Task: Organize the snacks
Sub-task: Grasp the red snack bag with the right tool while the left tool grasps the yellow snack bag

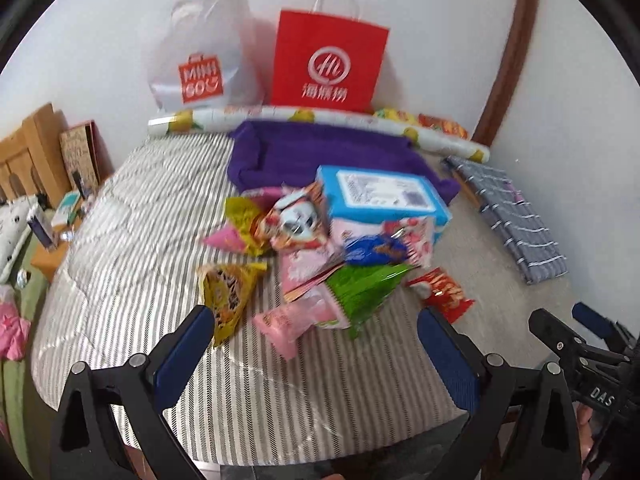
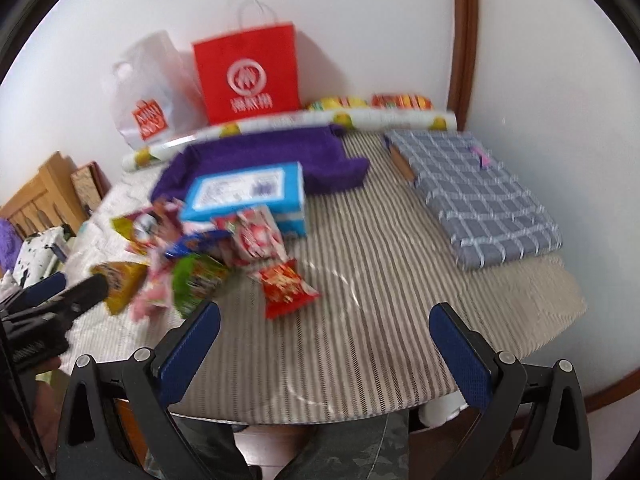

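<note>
A heap of snack packets lies mid-table beside a blue box [image 1: 382, 196] [image 2: 244, 194]. In it are a yellow packet [image 1: 228, 292], a green packet [image 1: 362, 288] [image 2: 196, 282], a pink packet [image 1: 294, 320] and a red packet [image 1: 442, 290] [image 2: 286, 288]. My left gripper [image 1: 316, 330] hovers open just short of the pink and green packets, holding nothing. My right gripper [image 2: 324, 326] is open over bare striped cloth, the red packet just ahead to its left. Each gripper shows at the edge of the other's view.
A red paper bag [image 1: 330, 62] [image 2: 248, 76] and a white plastic bag [image 1: 202, 52] lean on the back wall behind a rolled sheet [image 1: 320, 118]. A purple towel [image 1: 320, 156] lies behind the box. A folded checked cloth [image 2: 476, 196] sits right. The round table edge [image 2: 320, 420] is near.
</note>
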`<state>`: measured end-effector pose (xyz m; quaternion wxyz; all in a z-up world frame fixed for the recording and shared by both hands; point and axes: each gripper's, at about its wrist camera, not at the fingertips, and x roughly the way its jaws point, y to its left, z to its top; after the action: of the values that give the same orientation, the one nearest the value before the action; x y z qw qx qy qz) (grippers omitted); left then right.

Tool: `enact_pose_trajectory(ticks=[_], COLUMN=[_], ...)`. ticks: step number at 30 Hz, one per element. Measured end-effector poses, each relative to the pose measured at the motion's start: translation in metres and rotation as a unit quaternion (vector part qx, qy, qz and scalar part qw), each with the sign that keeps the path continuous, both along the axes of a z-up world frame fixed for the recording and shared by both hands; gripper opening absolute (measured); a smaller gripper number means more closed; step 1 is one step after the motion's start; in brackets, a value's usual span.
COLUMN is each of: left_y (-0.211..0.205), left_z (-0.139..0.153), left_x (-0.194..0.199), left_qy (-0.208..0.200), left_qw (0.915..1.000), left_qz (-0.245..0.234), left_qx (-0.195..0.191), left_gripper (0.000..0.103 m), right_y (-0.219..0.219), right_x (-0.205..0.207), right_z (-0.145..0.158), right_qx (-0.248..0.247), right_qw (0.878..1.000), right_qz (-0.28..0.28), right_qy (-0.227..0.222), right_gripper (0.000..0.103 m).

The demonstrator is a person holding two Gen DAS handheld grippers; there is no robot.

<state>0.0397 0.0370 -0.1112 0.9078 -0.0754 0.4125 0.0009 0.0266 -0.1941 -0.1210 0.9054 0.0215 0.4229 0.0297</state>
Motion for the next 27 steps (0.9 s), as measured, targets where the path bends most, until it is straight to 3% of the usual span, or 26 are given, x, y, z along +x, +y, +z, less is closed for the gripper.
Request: enact_pose_trajectory(ticks=[7,10,16,19,23,27], left_y=[0.023,0.036,0.045,0.046,0.047,0.055], left_z=[-0.034,-0.046,-0.061,-0.065,-0.066,-0.064], left_x=[0.017,0.021,0.027,0.032,0.037,0.039], left_qy=[0.025,0.036,0.054,0.055,0.051,0.04], left_qw=[0.9996,0.9992,0.9983,0.9983,0.9985,0.9991], left_qz=[0.013,0.018,0.023,0.02,0.02,0.014], left_qx=[0.009,0.001,-0.004,-0.004,-0.003,-0.01], left_gripper=[0.099,0.099,0.099,0.099,0.099,0.099], right_y=[-0.006,0.0,0.023,0.031,0.04,0.037], right_x=[0.021,0.032,0.064,0.074,0.073,0.071], right_z=[-0.045,-0.059,-0.08,-0.093,-0.099,-0.099], right_qx=[0.053,0.07,0.039,0.035,-0.015,-0.015], right_qw=[0.998,0.996,0.996,0.994,0.996,0.996], right_qz=[0.013,0.031,0.065,0.078,0.082,0.086], right_qy=[0.032,0.039,0.049,0.062,0.039,0.028], right_gripper=[0.102,0.096,0.088,0.077,0.067,0.055])
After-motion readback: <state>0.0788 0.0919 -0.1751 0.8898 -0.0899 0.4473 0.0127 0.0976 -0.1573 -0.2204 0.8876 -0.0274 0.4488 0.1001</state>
